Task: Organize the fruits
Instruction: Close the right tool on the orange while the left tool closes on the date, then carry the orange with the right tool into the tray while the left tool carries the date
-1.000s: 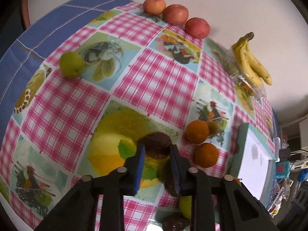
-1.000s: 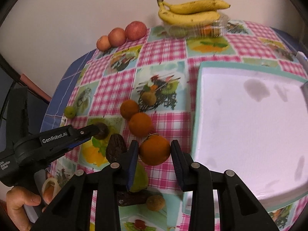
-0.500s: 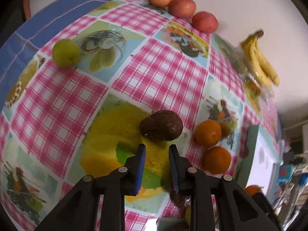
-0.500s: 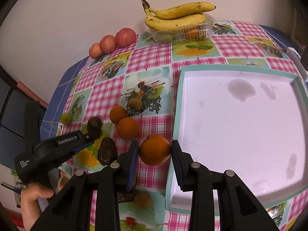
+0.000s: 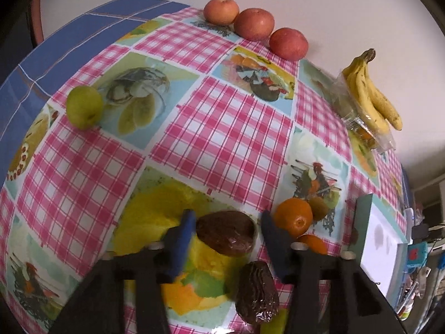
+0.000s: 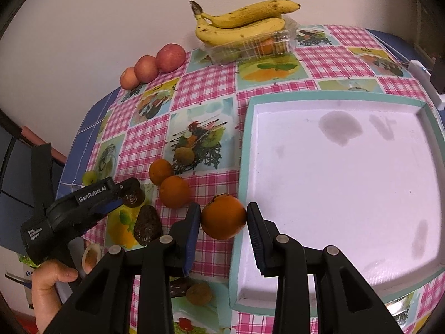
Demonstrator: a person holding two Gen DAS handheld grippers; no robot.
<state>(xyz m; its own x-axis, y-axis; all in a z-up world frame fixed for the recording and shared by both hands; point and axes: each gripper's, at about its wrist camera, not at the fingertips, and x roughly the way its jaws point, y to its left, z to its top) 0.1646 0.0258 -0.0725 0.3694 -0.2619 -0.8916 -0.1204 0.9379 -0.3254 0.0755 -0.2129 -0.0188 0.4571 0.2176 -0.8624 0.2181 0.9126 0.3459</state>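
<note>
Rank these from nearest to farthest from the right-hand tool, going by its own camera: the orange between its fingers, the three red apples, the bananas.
1. The orange, right between the right gripper fingers.
2. The three red apples, far back left along the wall.
3. The bananas, at the back on a clear plastic box; roughly as far as the apples, too close to call.

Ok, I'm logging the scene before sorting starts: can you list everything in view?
oranges: three, orange; one between the right tool's fingers, two on the cloth to its left
avocados: two, dark brown; one between the left tool's fingers, one nearer
apples: three, red; row by the wall
green fruit: one; near the blue cloth edge
bananas: one bunch, yellow; on a clear box
kiwis: two, brown; one past the oranges, one at the near edge
tray: one, white with teal rim; right side
left tool: open
right tool: shut on the orange
hand: one, holding the left tool
</note>
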